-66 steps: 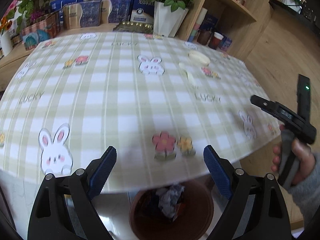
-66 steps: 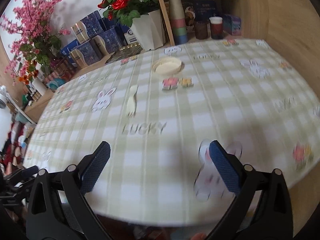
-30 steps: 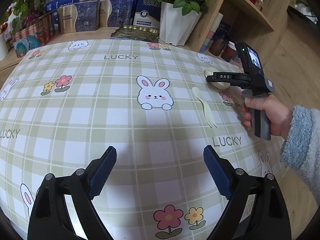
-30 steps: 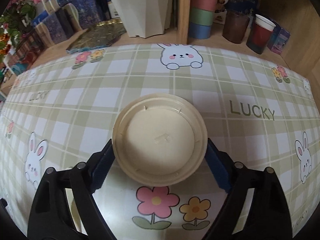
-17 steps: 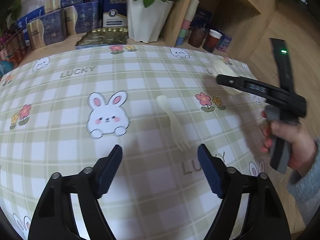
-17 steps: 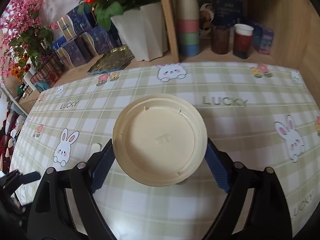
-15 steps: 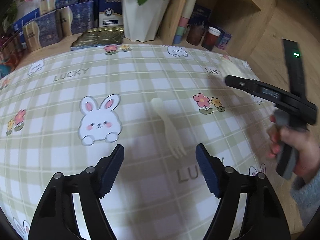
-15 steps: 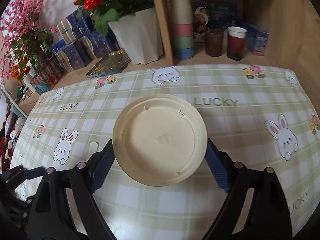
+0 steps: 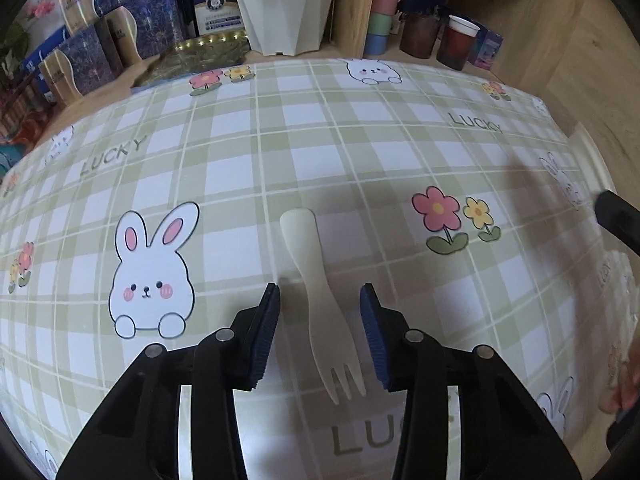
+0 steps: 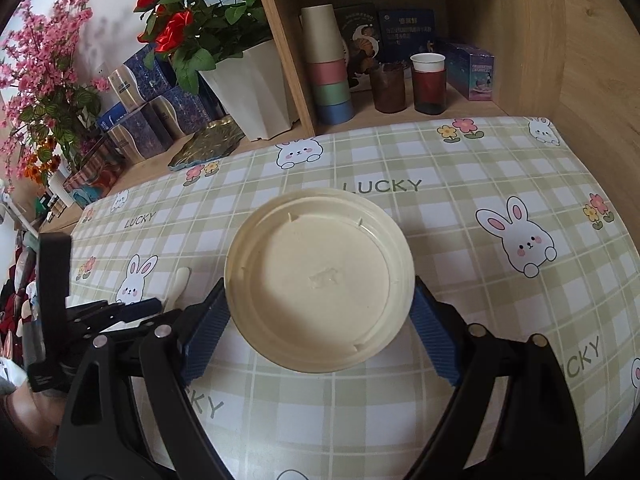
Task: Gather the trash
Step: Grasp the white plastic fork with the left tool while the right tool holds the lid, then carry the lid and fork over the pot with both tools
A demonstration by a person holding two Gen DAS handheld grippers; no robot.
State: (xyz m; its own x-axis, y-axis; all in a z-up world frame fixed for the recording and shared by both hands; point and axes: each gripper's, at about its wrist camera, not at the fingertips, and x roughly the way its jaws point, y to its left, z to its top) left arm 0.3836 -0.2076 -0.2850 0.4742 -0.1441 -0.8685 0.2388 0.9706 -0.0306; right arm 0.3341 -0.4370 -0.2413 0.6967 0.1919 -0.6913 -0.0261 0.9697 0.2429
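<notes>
A table point(image 9: 360, 152) under a green-and-white checked cloth printed with rabbits, flowers and the word LUCKY fills both views, and behind its far edge stand a wooden shelf unit point(image 10: 520, 60), a white planter point(image 10: 248, 96) of red roses, a row of dark blue boxes point(image 9: 120, 36) and a stack of coloured cups point(image 10: 328, 80). The right gripper point(image 10: 319, 320) is clamped on a round cream plastic lid point(image 10: 319, 278), its blue pads pressed against the lid's opposite edges and the lid held above the cloth, seemingly clear of it, though the fisheye makes the gap hard to judge. The left gripper point(image 9: 320, 332) points steeply down at the table, its jaws closing, with a cream plastic fork point(image 9: 320, 292) lying flat on the cloth between them; the pads sit just beside the fork's neck on either side and do not yet touch it. The fork's rounded handle end points toward the far side of the table and its tines point back toward the gripper, close to a printed LUCKY. In the right wrist view the left gripper shows at the lower left with the fork's handle end point(image 10: 179, 280) poking out beyond it.
</notes>
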